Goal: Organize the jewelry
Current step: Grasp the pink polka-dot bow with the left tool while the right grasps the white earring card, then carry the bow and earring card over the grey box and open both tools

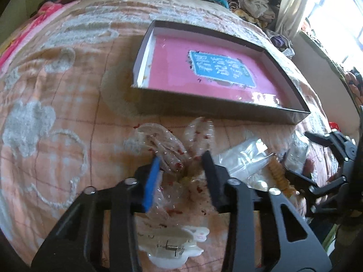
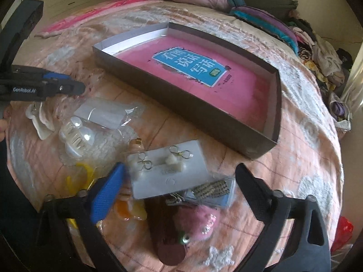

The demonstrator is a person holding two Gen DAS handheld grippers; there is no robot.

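Observation:
A shallow grey box [image 1: 217, 111] with a pink card in its bottom lies on the bed; it also shows in the right wrist view [image 2: 204, 113]. My left gripper [image 1: 181, 161] is open, its fingers either side of a crumpled clear bag with red dots [image 1: 165, 145]. A white hair claw [image 1: 172, 247] lies under it. My right gripper [image 2: 179, 174] is open over a white earring card [image 2: 168, 170]. Near it lie a clear hair claw [image 2: 77, 133], a clear packet [image 2: 106, 113], a hair-clip packet [image 2: 211, 190], a pink knitted piece [image 2: 199, 219] and an orange clip [image 2: 129, 210].
An orange quilt [image 1: 56, 113] covers the bed. Folded blankets and clothes [image 2: 261, 15] are piled along the far edge. A curtain and bright window [image 1: 317, 11] stand at the right. A red item [image 2: 344, 229] lies off the bed's right side.

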